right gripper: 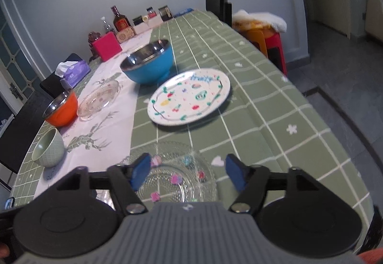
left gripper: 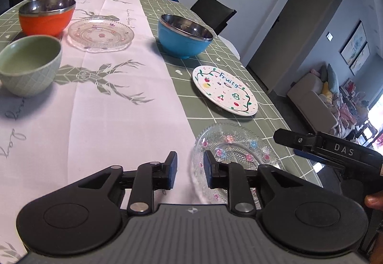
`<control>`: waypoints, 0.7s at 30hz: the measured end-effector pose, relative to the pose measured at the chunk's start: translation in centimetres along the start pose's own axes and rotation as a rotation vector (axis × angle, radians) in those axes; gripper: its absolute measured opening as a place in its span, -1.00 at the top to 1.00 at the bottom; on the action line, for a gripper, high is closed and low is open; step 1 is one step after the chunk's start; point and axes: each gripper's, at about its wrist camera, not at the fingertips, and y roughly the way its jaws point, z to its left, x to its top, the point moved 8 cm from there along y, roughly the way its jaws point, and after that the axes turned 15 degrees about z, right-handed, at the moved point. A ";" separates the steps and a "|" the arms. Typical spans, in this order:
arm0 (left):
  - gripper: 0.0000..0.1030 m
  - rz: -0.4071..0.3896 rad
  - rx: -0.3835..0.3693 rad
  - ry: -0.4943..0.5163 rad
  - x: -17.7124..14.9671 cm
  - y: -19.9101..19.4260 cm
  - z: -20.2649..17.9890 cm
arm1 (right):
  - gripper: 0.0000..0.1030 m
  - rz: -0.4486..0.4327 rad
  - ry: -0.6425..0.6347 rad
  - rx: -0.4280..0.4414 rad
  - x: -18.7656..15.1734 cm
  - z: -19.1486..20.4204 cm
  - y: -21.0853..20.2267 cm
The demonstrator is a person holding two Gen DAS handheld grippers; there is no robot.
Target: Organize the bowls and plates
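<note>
Though parted, both tongs point(left gripper: 190, 170) point(right gripper: 189, 174) low

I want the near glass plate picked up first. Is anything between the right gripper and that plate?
Nothing visible does. The right gripper hangs with open jaws just above the near glass plate, which lies bare on the tablecloth. The fruit plate sits farther back, apart from it.

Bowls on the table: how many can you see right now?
3. The blue bowl stands on the green cloth beyond the Fruity plate. The orange bowl and the green bowl stand at the table's left side. No others show.
</note>
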 end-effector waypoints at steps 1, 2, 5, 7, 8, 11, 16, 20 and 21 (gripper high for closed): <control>0.35 0.012 -0.005 0.003 0.4 -0.1 -0.1 | -0.77 -0.010 -0.017 -0.036 0.4 0.1 -0.2; 0.27 0.033 -0.003 0.011 1.0 -0.1 -0.2 | -0.79 -0.019 -0.032 -0.056 0.9 0.3 -0.4; 0.25 0.098 0.044 0.065 3.0 0.0 -0.8 | -0.79 0.011 -0.040 -0.042 2.6 0.2 -0.3; 0.25 0.122 0.046 0.084 4.6 0.1 -1.4 | -0.78 0.042 -0.053 -0.055 4.1 0.1 0.4; 0.25 0.140 0.034 0.085 5.4 0.2 -1.6 | -0.78 0.055 -0.062 -0.071 4.7 0.0 0.8; 0.25 0.202 0.002 0.103 7.8 1.3 -2.3 | -0.77 0.117 -0.066 -0.087 6.5 0.0 2.3; 0.25 0.262 0.007 0.158 11.1 4.0 -2.8 | -0.69 0.193 0.012 -0.062 8.9 -1.0 5.5; 0.25 0.277 0.016 0.174 12.9 6.3 -2.7 | -0.47 0.271 0.148 -0.017 9.8 -2.8 7.7; 0.25 0.280 0.017 0.169 13.2 6.9 -2.7 | -0.38 0.279 0.165 -0.010 10.1 -3.1 8.1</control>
